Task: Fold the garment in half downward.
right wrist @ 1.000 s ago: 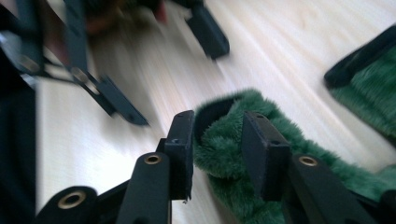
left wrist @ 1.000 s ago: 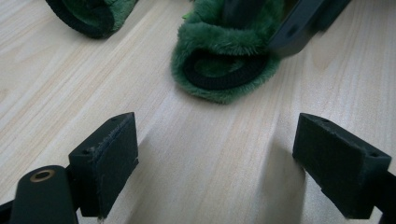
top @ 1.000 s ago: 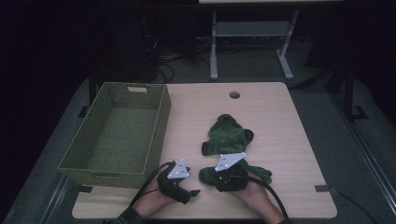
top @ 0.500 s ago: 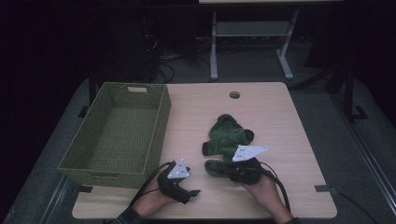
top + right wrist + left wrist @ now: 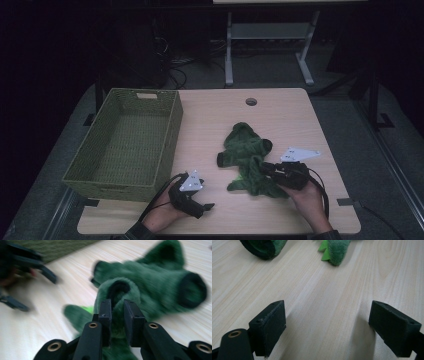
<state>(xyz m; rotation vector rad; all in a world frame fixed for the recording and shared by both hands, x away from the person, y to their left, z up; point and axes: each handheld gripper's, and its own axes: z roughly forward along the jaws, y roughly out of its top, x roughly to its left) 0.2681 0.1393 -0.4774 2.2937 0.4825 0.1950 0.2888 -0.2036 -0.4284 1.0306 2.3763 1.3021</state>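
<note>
Currently our right gripper (image 5: 117, 312) pinches a fold of the green plush (image 5: 247, 160), which lies right of the basket (image 5: 125, 145), well apart from it. Its jaws have just been reopening slightly. We should bite deeper before lifting. Our left gripper (image 5: 327, 327) rests open near the basket. Blur hides the plush's face and the grip depth.

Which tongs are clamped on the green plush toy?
The right tongs, pinching the green plush toy; the left tongs stand wide open over bare table.
</note>
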